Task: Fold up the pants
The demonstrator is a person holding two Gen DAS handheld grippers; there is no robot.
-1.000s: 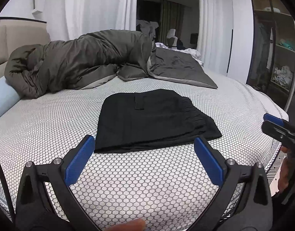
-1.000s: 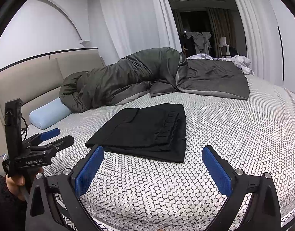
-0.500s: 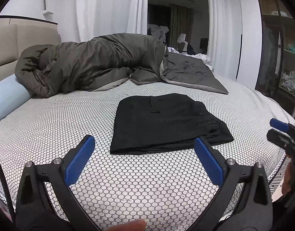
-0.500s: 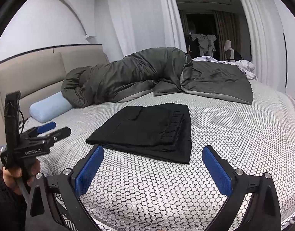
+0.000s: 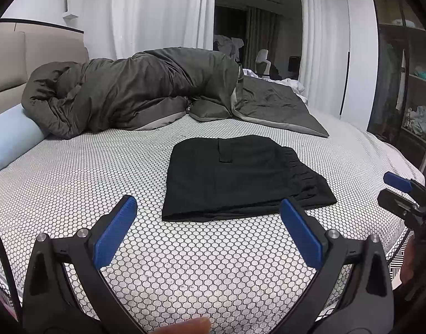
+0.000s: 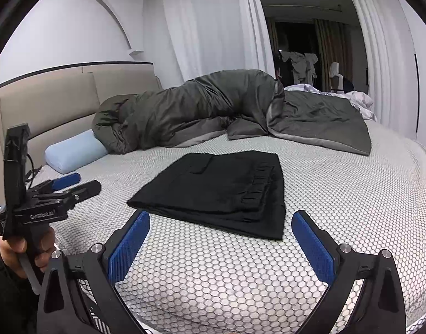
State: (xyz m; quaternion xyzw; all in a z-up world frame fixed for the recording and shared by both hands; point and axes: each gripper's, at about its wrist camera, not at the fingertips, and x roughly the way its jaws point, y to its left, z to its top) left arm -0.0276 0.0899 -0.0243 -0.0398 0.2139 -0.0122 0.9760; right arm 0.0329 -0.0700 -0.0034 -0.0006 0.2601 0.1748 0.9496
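Black pants (image 5: 240, 175) lie folded into a flat rectangle on the bed's honeycomb-patterned sheet (image 5: 87, 183), waistband to the right. The same folded pants (image 6: 221, 192) show in the right wrist view. My left gripper (image 5: 207, 233) is open, hovering above the sheet just short of the pants' near edge, holding nothing. My right gripper (image 6: 221, 242) is also open and empty, in front of the pants' near corner. Each view catches the other tool at its side: the right gripper (image 5: 402, 194) and the left gripper (image 6: 71, 186), held by a hand (image 6: 15, 253).
A bunched dark olive duvet (image 5: 140, 94) lies across the far side of the bed, with a light blue bolster pillow (image 5: 9, 139) at the left by the beige headboard (image 6: 54, 103). White curtains hang behind. An open wardrobe (image 5: 408, 83) stands at the right past the bed's edge.
Both grippers have drawn back slightly and swung; in the left wrist view the pants drifted rightward. The pants themselves have not moved, and both grippers stay open.
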